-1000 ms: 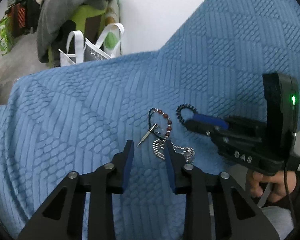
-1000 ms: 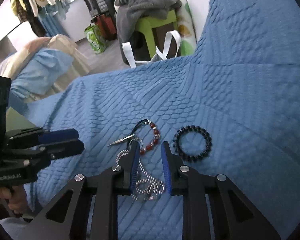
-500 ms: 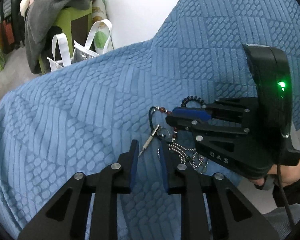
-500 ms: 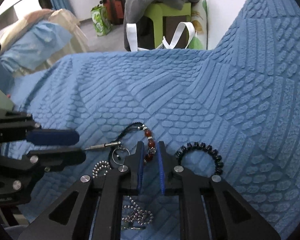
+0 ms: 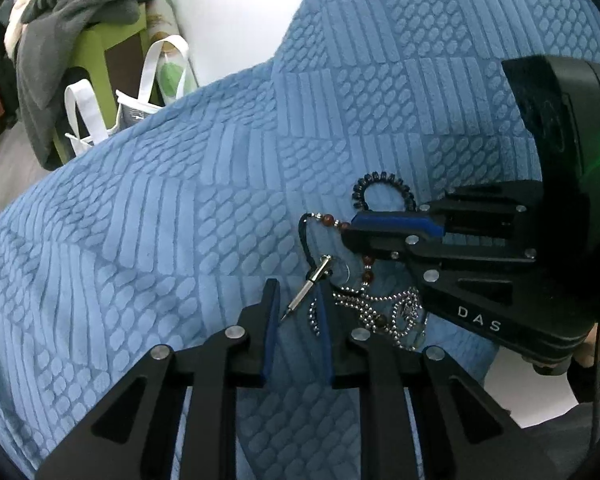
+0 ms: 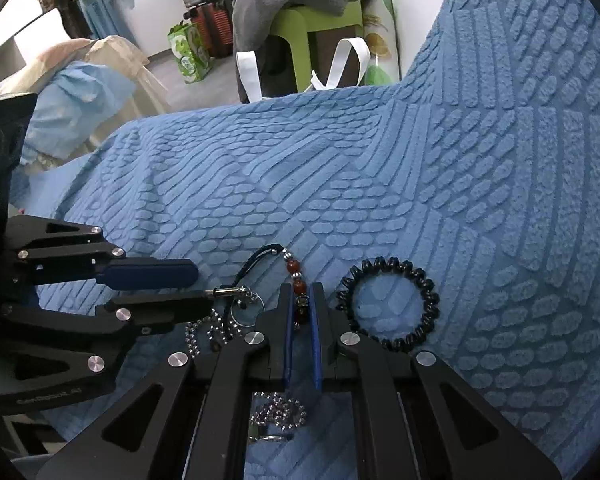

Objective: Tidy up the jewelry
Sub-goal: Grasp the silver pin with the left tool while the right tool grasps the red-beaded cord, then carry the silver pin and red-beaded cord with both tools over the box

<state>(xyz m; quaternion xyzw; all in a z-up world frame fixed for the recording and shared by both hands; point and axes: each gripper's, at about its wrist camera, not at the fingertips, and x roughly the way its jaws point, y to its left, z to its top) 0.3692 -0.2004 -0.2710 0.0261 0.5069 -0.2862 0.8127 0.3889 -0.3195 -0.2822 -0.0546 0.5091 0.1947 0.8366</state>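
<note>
The right tongs [image 6: 301, 304] are clenched on the red bead bracelet [image 6: 299, 280] lying on a blue quilted bedspread [image 6: 440, 168]. The left tongs [image 5: 296, 300] are closing, with a small metal pin [image 5: 306, 286] and a loop of ball chain [image 5: 380, 308] between their pads, not yet pressed. A black bead bracelet [image 6: 388, 304] lies just right of the red one. Bedspread stretches bare on the far side to its edge, beyond which stand a green stool [image 6: 320, 24] and a white-handled bag [image 5: 140, 92].

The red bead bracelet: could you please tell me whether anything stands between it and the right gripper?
Nothing visible does: the right gripper is shut on the red bead bracelet. The silver ball chain lies close beside it.
</note>
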